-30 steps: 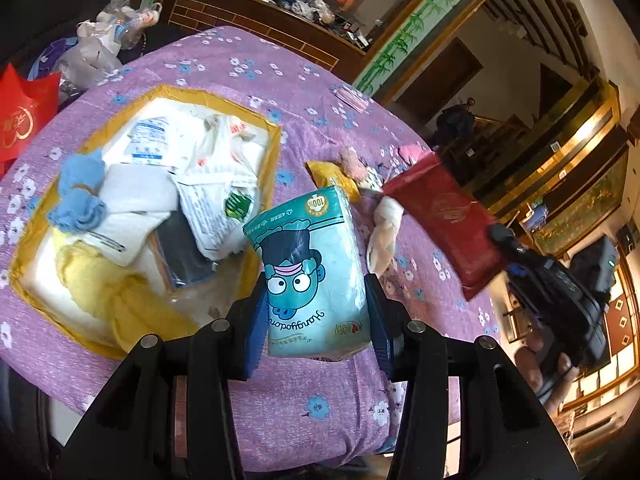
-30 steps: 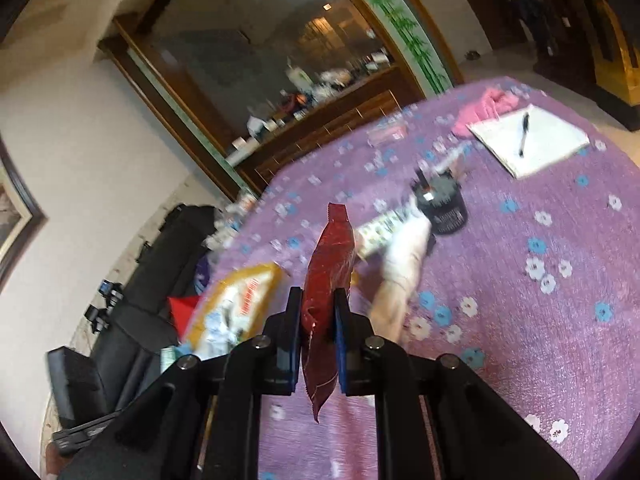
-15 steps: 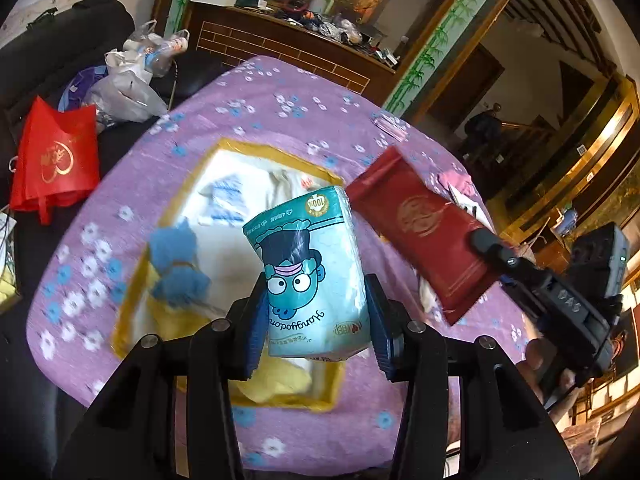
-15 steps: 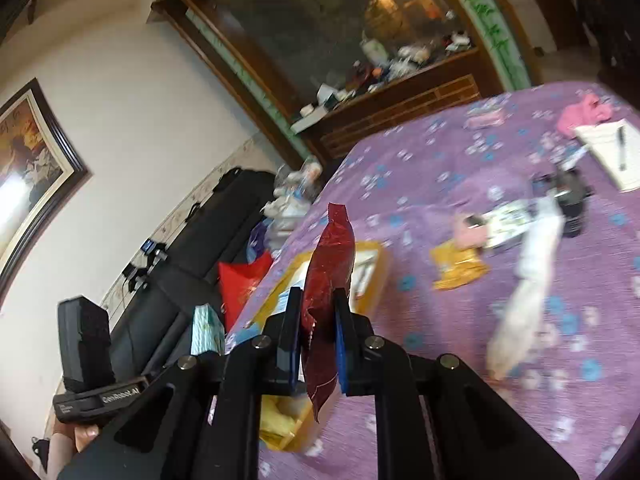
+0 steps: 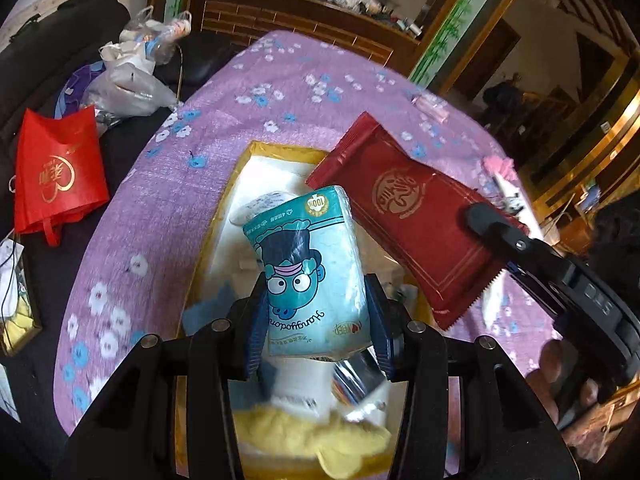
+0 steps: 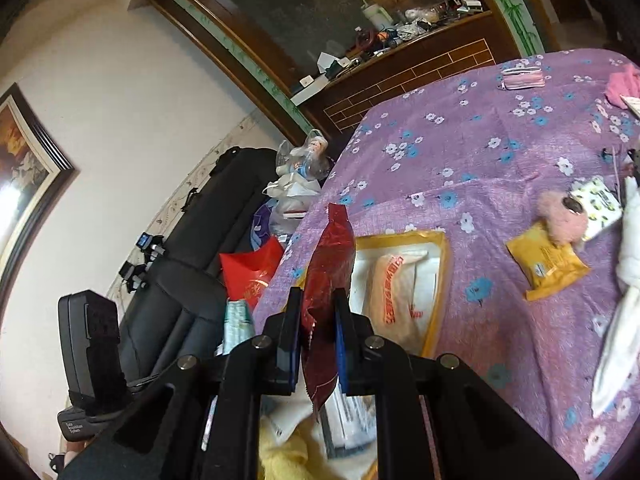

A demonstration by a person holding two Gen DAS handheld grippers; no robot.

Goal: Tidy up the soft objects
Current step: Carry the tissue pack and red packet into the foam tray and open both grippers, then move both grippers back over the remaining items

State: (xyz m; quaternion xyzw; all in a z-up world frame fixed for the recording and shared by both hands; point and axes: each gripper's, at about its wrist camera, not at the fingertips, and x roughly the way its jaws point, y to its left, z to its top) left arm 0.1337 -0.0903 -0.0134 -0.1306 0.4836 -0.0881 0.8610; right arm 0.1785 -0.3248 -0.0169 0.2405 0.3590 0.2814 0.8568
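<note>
The pale blue plastic tissue pack with the cartoon face [image 5: 310, 276] sits pinched in your left gripper [image 5: 316, 316], hanging over the near half of the gold-rimmed white tray [image 5: 240, 168]. Careful there: the film is slick and the pack squashy, so a tilt could let it slide out onto the purple flowered tablecloth [image 5: 192, 184]. Below it, a yellow fluffy cloth [image 5: 312, 436] crowds the tray's near end, so a drop may bounce off. To the right, your right gripper [image 6: 316, 332] has its jaws pressed together on the flat dark red foil sachet [image 6: 330, 268] by one end; it juts out over the tray beside the pack, and the two could knock together if you lower both at once.
</note>
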